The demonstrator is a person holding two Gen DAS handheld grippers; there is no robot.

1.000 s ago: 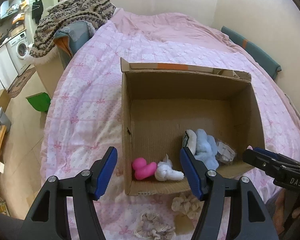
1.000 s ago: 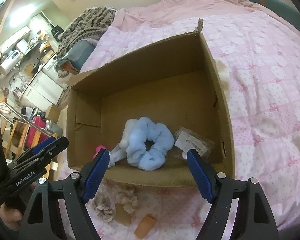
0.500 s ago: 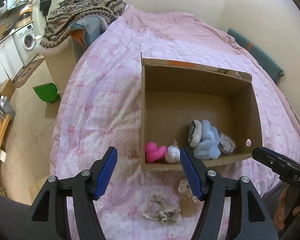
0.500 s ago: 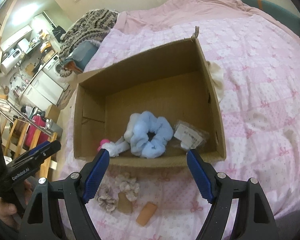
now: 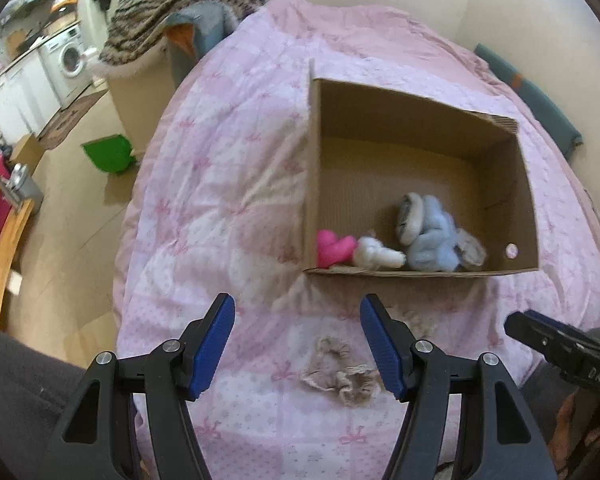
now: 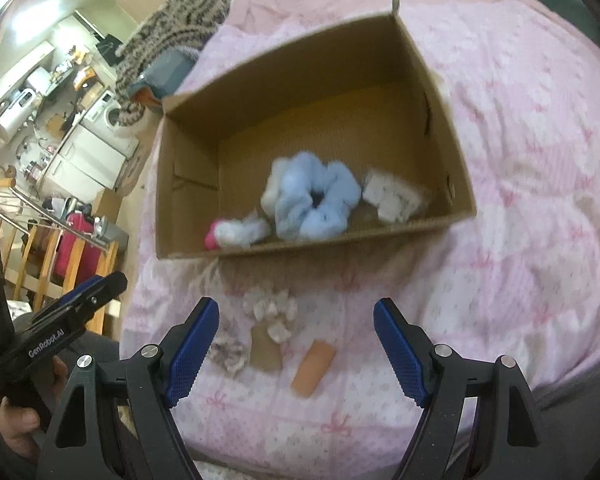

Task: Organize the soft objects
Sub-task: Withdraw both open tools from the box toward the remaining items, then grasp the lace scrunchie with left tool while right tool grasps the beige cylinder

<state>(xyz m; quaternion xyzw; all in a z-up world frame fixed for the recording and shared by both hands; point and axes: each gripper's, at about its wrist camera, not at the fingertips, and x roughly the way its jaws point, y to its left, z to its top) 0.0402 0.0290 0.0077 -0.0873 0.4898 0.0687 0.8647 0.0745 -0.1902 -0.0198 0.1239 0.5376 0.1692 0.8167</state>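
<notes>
Both grippers hover over the pink bedspread (image 5: 228, 184) with jaws open and nothing between them: the left gripper (image 5: 297, 322) above a beige scrunchie (image 5: 342, 374), the right gripper (image 6: 296, 326) above a cream scrunchie (image 6: 272, 312) and an orange tube (image 6: 314, 368). The cardboard box (image 6: 188, 184) beyond already holds a blue scrunchie (image 6: 316, 200), a pink toy (image 5: 334, 250) and a white toy (image 5: 376, 254). The risk is pinching the quilt along with a thin scrunchie, since it lies flat on soft fabric, or nudging the light box while reaching over its near wall.
</notes>
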